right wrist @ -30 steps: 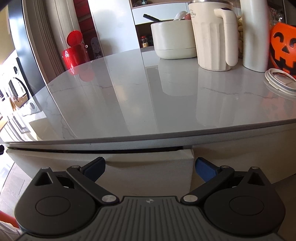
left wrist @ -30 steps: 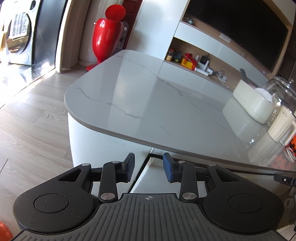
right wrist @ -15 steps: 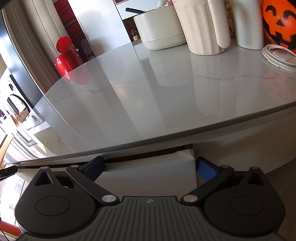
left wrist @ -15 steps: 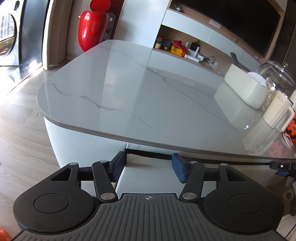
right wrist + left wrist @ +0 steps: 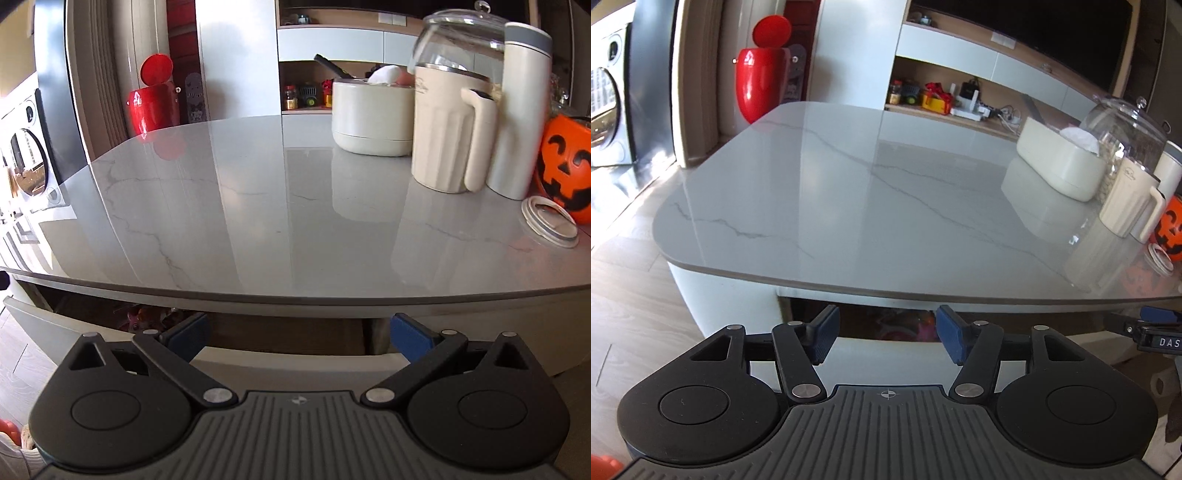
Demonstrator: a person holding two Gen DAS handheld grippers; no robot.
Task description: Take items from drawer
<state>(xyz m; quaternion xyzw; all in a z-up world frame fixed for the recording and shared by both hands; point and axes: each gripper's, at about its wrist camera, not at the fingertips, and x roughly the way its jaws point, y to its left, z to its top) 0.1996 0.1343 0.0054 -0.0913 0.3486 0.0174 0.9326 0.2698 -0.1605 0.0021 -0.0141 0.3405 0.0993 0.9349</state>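
A white drawer (image 5: pixel 886 354) stands pulled out from under the grey marble countertop (image 5: pixel 868 206). In its dark inside lie colourful items (image 5: pixel 905 326), dim and partly hidden by the counter edge. My left gripper (image 5: pixel 886 334) is open above the drawer front, its blue pads touching nothing. One blue fingertip (image 5: pixel 1156 315) of the other gripper shows at the right edge. In the right wrist view the drawer front (image 5: pixel 288 360) curves below my right gripper (image 5: pixel 299 332), which is open wide with nothing between its fingers. More items (image 5: pixel 147 317) show in the drawer's left part.
At the counter's right end stand a cream box (image 5: pixel 1060 166), a cream pitcher (image 5: pixel 447 133), a glass jar (image 5: pixel 458 37), a tall white canister (image 5: pixel 521 110), an orange pumpkin bucket (image 5: pixel 565 170) and a lid ring (image 5: pixel 550 221). A red bin (image 5: pixel 761 85) and a washing machine (image 5: pixel 605 110) stand beyond.
The drawer went from a thin gap to well pulled out, and its contents now show. Both grippers drew back and rose a little. The left jaws widened; the right stayed wide.
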